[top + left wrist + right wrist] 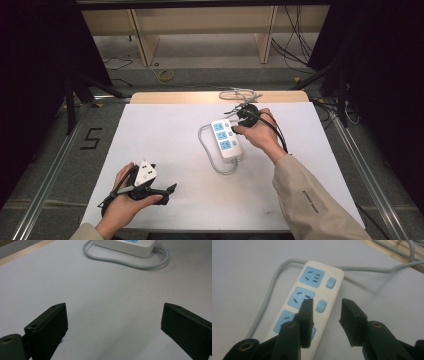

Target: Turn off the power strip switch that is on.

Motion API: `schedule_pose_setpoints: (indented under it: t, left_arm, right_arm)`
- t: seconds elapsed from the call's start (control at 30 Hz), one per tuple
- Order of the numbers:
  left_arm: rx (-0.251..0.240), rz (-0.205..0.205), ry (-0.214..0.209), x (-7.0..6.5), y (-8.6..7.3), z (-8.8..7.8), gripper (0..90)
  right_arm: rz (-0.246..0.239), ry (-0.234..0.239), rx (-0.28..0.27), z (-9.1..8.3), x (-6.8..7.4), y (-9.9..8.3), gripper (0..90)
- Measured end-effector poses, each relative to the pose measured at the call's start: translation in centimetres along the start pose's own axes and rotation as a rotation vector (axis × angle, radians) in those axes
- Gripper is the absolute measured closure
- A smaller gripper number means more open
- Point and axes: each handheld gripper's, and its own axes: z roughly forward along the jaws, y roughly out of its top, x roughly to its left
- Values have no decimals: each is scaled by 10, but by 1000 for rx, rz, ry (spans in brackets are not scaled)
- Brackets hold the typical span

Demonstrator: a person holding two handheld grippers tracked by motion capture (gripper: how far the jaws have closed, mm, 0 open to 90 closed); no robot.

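A white power strip with three blue sockets and blue switches lies flat right of the table's middle. Its grey cable loops round its left and near end. My right gripper hovers over the strip's far right side, jaws apart. In the right gripper view the power strip lies under the left jaw, and my right gripper has nothing between its pads. My left gripper rests near the front left, open. In the left gripper view my left gripper is wide apart over bare sheet, with the power strip beyond.
A white sheet covers the table, with a wooden edge at the back. Loose cables lie on that edge behind the strip. Past the table stand wooden shelving legs and floor wires; dark curtains hang at both sides.
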Motion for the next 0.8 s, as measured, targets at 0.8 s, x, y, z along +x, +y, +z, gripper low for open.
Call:
schedule_pose_setpoints:
  t: [0.8]
  left_arm:
    - [-8,-12,7,0,0,0,68]
  right_arm:
    - [-21,19,-114,-41,-4,-31,479]
